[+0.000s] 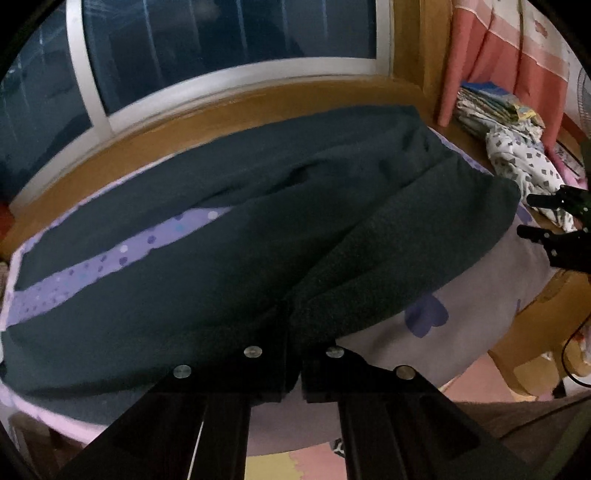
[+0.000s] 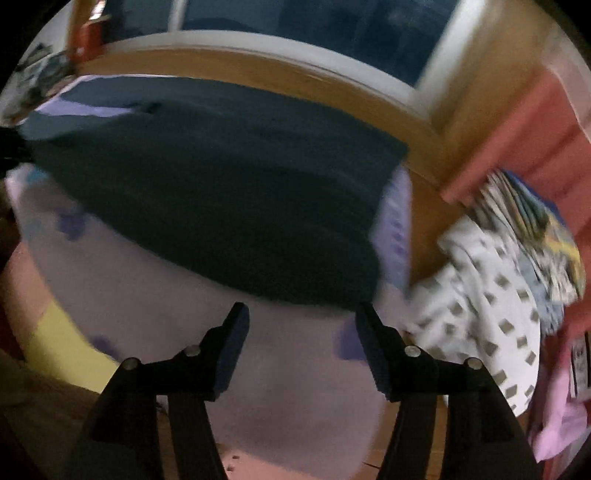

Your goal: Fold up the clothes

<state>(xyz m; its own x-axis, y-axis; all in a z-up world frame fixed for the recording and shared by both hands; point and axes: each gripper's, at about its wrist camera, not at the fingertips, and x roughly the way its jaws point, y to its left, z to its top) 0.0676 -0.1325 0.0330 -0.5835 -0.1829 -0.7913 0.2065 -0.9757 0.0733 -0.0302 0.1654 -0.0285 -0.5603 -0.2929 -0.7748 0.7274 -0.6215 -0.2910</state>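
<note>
On a lilac bed (image 1: 480, 295) by a window, we are pinching dark trousers (image 1: 258, 229) in our left gripper (image 1: 293, 332) while our right gripper (image 2: 301, 317) is hovering spread and empty, so the one-sided fold could be sagging crooked.

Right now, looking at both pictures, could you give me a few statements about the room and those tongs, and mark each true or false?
1. The left tongs are shut on the dark garment. True.
2. The right tongs hold the dark garment. False: they stand open with nothing between them, over the lilac sheet.
3. A white patterned cloth lies to the right of the dark garment. True.
4. The curtain is green. False: it is salmon pink with pale bands.
5. A window lies behind the bed. True.
6. The dark garment is folded into a small square. False: it lies spread wide across the bed.
</note>
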